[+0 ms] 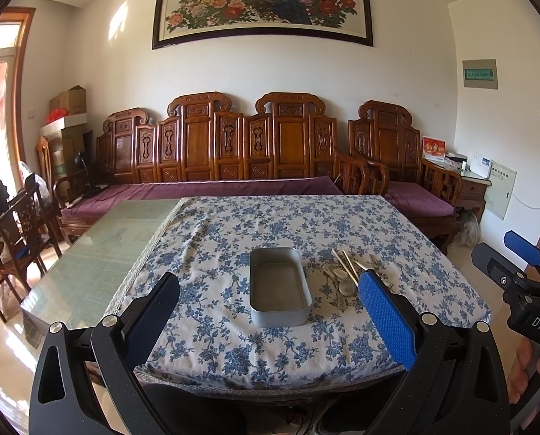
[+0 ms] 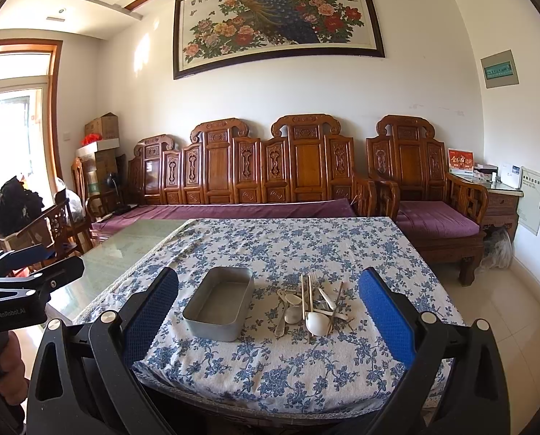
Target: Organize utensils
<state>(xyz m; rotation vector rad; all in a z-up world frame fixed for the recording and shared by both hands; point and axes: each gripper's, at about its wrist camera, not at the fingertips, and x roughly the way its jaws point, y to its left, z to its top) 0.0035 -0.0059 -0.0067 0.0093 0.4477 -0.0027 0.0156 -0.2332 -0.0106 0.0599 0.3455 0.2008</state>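
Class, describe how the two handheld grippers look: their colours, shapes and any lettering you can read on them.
Both are matte black frames with round silver bolts. The left gripper and right gripper each have two long flat fingers faced with blue dimpled pads. White lettering shows on the bodies: "DAS" on the right one, "GenRobot.AI" on the left.

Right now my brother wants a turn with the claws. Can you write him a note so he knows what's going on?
Left claw: open, holding nothing, hovering at the near edge of the table.
Right claw: open, holding nothing, hovering beside it.
Metal tray: empty, on the flowered tablecloth.
Utensil pile: spoons, chopsticks and a fork heaped loosely just right of the tray, not touching it as far as I can see.
Done: nothing is in the tray yet.
Left: everything. Probably start with the right claw, since the pile sits in front of it.
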